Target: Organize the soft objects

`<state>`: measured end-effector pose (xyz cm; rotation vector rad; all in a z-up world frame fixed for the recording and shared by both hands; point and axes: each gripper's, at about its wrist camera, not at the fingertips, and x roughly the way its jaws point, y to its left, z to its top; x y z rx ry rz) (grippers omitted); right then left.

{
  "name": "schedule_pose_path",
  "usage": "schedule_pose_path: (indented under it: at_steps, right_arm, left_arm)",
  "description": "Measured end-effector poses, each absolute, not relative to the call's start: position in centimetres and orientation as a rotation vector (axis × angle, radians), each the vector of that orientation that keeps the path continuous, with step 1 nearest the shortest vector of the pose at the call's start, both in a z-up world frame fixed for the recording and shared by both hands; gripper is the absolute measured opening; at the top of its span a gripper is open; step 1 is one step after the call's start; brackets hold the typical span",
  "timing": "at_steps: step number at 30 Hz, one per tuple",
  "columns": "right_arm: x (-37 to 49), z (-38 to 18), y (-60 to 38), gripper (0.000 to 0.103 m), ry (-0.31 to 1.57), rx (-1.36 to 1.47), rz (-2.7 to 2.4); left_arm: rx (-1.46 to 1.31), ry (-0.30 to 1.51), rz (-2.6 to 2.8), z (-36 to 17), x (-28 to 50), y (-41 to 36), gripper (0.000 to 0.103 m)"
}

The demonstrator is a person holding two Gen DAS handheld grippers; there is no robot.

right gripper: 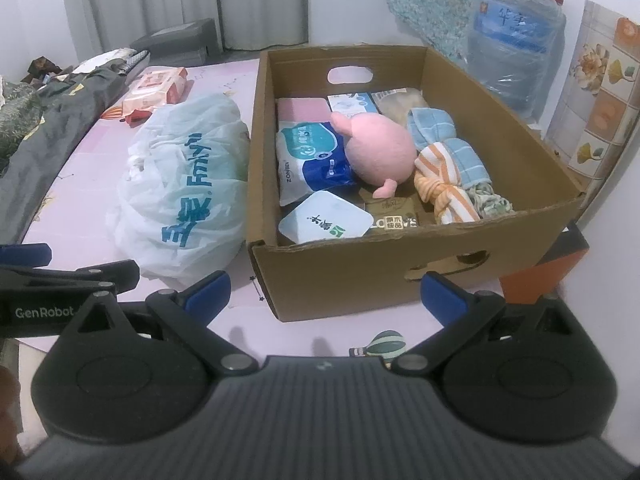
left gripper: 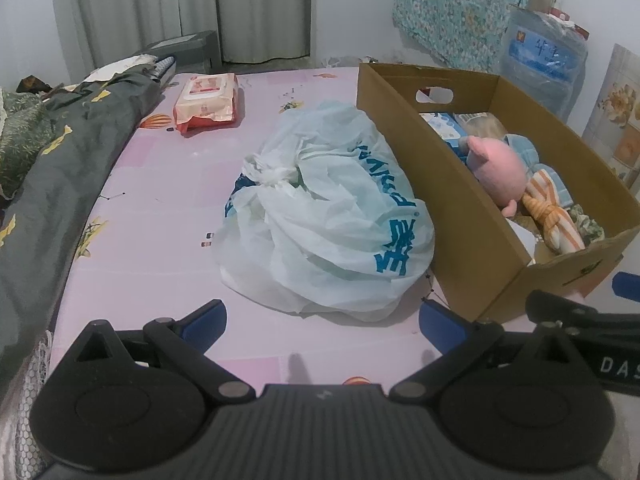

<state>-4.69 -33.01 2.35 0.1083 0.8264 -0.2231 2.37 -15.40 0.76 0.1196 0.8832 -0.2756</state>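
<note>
The left claw (left gripper: 322, 316) hangs low with both blue-tipped fingers (left gripper: 206, 316) spread wide, gripping nothing. The right claw (right gripper: 324, 294) is just beside it at 3 o'clock, level with it, fingers (right gripper: 442, 296) likewise parted and empty.

One cardboard box (right gripper: 360, 272) is sitting on the bed, holding one pink plush toy (right gripper: 380, 148), two rolled towels, blue (right gripper: 448, 144) and orange-striped (right gripper: 444, 188), and two tissue packs (right gripper: 316, 156). One tied plastic bag (left gripper: 328, 208) and one wipes pack (left gripper: 206, 98) are lying outside it.
</note>
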Motion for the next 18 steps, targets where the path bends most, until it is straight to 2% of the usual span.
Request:
schedule_pose_path:
  at_steps: [18]
  right_arm:
    - [-4.3, 2.29, -33.37, 0.102, 0.829, 0.111, -0.222]
  left_arm:
    - [0.116, 0.888, -0.28, 0.74, 2.51, -15.4, 0.102]
